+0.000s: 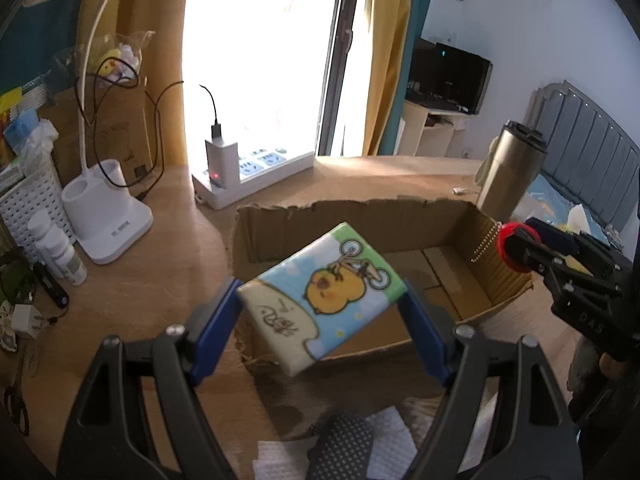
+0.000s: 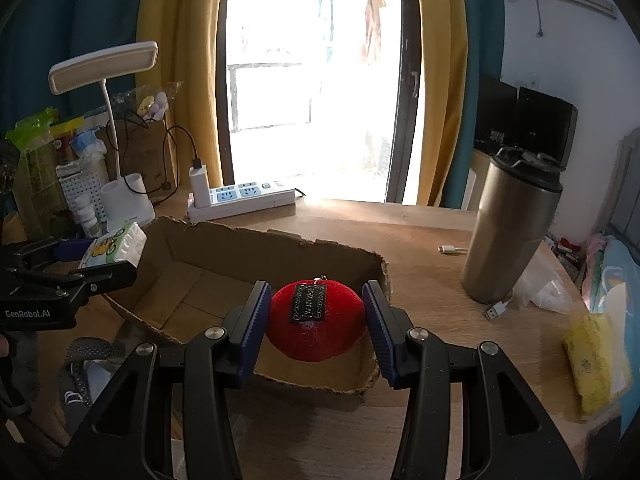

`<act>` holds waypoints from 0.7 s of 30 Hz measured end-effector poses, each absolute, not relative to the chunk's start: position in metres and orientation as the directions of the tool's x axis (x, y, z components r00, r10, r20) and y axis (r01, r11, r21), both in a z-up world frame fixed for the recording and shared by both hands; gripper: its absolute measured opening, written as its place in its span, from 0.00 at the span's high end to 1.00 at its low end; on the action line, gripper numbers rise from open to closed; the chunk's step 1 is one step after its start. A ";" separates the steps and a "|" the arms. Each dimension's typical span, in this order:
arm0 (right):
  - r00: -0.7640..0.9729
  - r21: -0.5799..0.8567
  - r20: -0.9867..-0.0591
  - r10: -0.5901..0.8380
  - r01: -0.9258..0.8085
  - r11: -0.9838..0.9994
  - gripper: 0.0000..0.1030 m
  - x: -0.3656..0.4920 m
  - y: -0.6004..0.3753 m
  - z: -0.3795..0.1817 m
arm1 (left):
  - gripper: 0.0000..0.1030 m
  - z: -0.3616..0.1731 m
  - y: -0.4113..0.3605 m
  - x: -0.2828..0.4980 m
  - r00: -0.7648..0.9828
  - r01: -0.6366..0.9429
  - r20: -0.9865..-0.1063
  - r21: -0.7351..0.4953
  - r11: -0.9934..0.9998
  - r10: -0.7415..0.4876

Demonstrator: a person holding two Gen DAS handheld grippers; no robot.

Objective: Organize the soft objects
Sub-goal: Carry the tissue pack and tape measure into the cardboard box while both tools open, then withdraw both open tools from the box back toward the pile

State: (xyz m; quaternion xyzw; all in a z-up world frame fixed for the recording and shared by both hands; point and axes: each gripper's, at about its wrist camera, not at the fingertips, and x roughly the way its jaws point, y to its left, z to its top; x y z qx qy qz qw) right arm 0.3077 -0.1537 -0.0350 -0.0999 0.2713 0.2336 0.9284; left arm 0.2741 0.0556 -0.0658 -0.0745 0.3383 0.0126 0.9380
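Note:
My left gripper is shut on a soft tissue pack printed with a yellow chick and a bicycle, and holds it tilted above the near edge of an open cardboard box. The pack also shows in the right wrist view at the box's left end. My right gripper is shut on a red plush ball with a black label, above the near right corner of the box. In the left wrist view the ball and its bead chain hang at the box's right wall.
A steel tumbler stands right of the box, with a USB cable and a yellow sponge nearby. A power strip, a white desk lamp and a white basket sit behind. Dotted cloth and paper lie in front.

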 end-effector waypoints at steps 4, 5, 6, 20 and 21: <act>0.734 -0.054 -0.563 0.380 -0.491 0.869 0.51 0.312 -0.150 -0.041 | 0.22 -0.070 0.055 0.278 0.758 -0.075 -0.652 -0.128 0.989 -0.027; 0.733 -0.051 -0.564 0.381 -0.491 0.870 0.50 0.313 -0.150 -0.042 | 0.22 -0.070 0.054 0.279 0.757 -0.076 -0.653 -0.124 0.989 -0.024; 0.732 -0.049 -0.566 0.380 -0.490 0.870 0.50 0.314 -0.149 -0.042 | 0.22 -0.070 0.053 0.279 0.757 -0.073 -0.653 -0.123 0.990 -0.025; 0.724 -0.021 -0.567 0.393 -0.490 0.872 0.33 0.307 -0.153 -0.036 | 0.09 -0.052 0.048 0.260 0.789 -0.071 -0.613 -0.126 0.989 -0.021; 0.726 -0.022 -0.565 0.392 -0.488 0.872 0.33 0.304 -0.154 -0.035 | 0.09 -0.050 0.048 0.258 0.793 -0.070 -0.609 -0.128 0.989 -0.023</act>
